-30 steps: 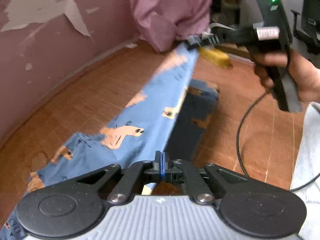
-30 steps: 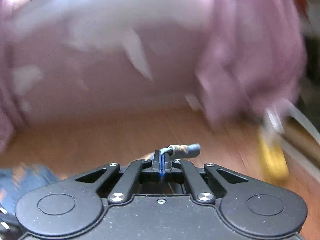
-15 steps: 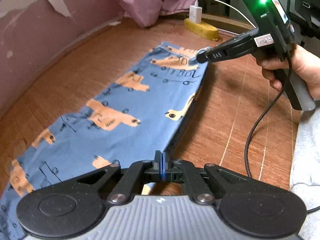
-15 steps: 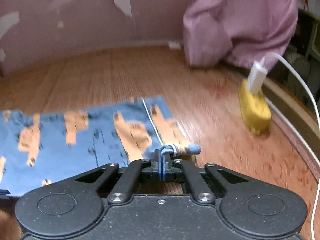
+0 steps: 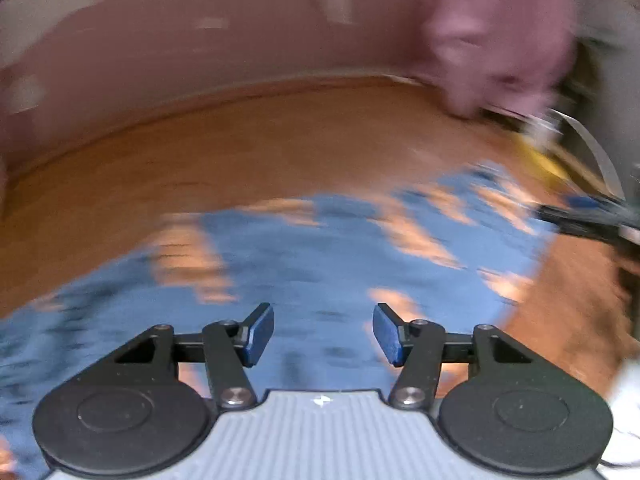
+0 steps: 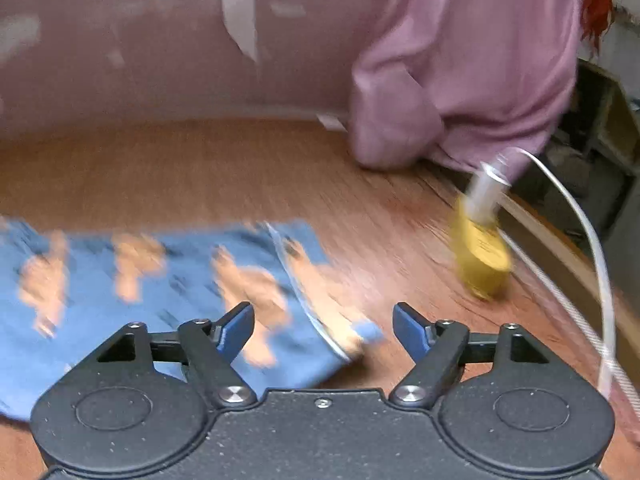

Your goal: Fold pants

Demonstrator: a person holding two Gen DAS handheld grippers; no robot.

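Blue pants (image 5: 320,264) printed with orange animals lie flat on the wooden floor (image 5: 240,152). My left gripper (image 5: 323,334) hovers over them, open, with nothing between its blue pads. In the right wrist view the same pants (image 6: 168,292) spread to the left, their corner with a light seam reaching between the fingers. My right gripper (image 6: 323,330) is open above that corner. Both views are blurred by motion. The other gripper's dark tip (image 5: 588,220) shows at the right edge of the left wrist view.
A pink garment (image 6: 472,72) hangs against the pink peeling wall (image 6: 160,52) at the back. A yellow power strip (image 6: 482,256) with a white plug and white cable (image 6: 592,248) lies on the floor to the right.
Both grippers have opened and let go of the pants, which now lie flat on the floor. The left wrist view has swung round over the cloth.
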